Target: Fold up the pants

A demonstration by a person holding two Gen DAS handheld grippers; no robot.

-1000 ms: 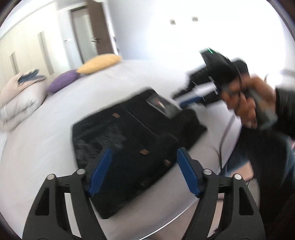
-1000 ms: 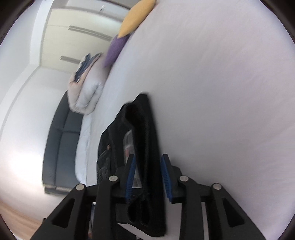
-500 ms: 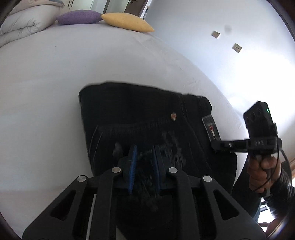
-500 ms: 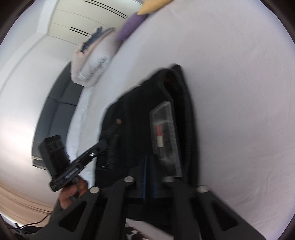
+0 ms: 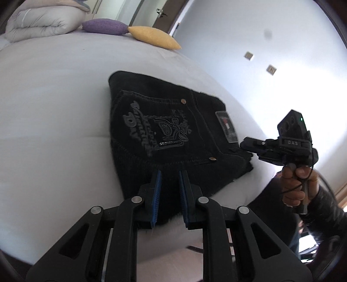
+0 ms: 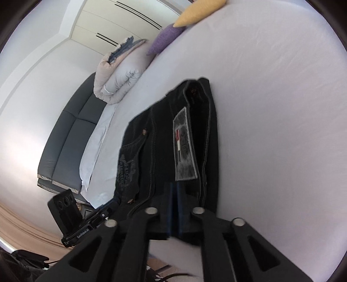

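Note:
The black jeans (image 5: 171, 132) lie folded into a compact rectangle on the white bed (image 5: 54, 108), back pocket embroidery and waist label up. My left gripper (image 5: 170, 175) hovers over their near edge, jaws a little apart with nothing between them. My right gripper (image 5: 249, 144) shows at the jeans' right corner by the label. In the right wrist view the jeans (image 6: 164, 138) stretch away, and my right gripper (image 6: 175, 188) has its blue pads pressed together just below the grey label (image 6: 184, 145); whether cloth is pinched I cannot tell. The left gripper (image 6: 112, 205) shows there too.
A purple pillow (image 5: 104, 26) and a yellow pillow (image 5: 154, 40) lie at the head of the bed beside a rolled duvet (image 5: 43, 20). A dark sofa (image 6: 69, 138) stands beyond the bed's left side. The bed edge (image 5: 164, 245) runs just under my left gripper.
The left gripper's jaws opened a little and drew back to the jeans' near edge. The right gripper stayed shut by the waist label. The jeans lie flatter and still.

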